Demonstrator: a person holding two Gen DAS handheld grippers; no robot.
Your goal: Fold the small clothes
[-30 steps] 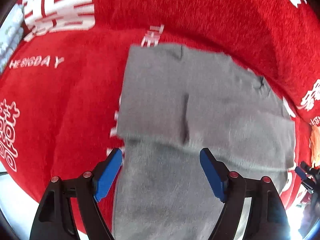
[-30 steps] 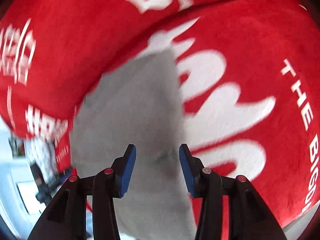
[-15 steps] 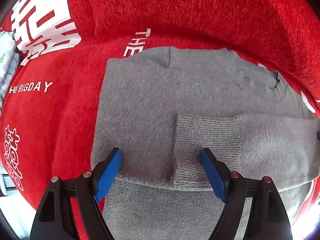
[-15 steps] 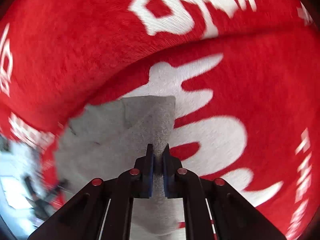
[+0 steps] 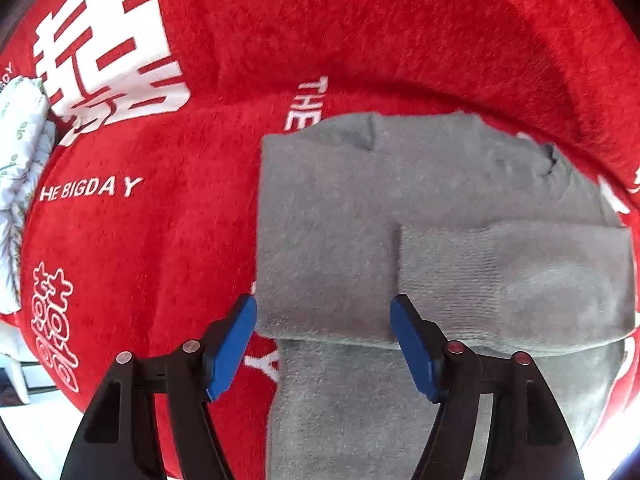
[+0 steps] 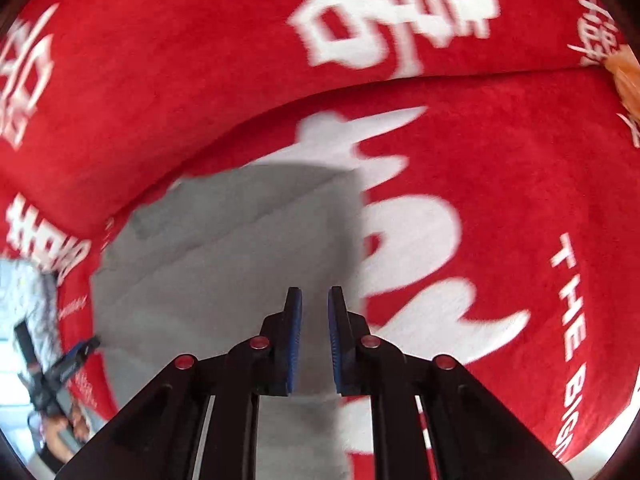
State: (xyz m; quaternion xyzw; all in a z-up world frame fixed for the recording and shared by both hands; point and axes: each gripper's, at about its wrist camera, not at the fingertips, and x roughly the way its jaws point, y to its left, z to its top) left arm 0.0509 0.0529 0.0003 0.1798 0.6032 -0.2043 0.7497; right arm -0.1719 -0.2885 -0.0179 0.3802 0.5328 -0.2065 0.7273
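A grey knit sweater (image 5: 340,208) lies flat on a red blanket (image 5: 160,248), with one sleeve and its ribbed cuff (image 5: 492,276) folded across the body. My left gripper (image 5: 322,305) hovers over the sweater's near left fold. Its jaws are wide apart and closing, and only cloth lies below them. In the right wrist view the sweater (image 6: 224,276) fills the lower left. My right gripper (image 6: 315,293) hangs over its right edge. Its blue pads are a narrow gap apart and opening, with nothing pinched between them.
The red blanket (image 6: 500,208) carries large white lettering and rises into a fold at the back. A white floral cloth (image 5: 18,168) lies at the far left. Something orange (image 6: 626,76) shows at the right view's top right edge.
The left gripper's jaws have narrowed and its view has shifted over the sweater's left edge. The right gripper went from open to shut at the sweater's edge and has now parted slightly.
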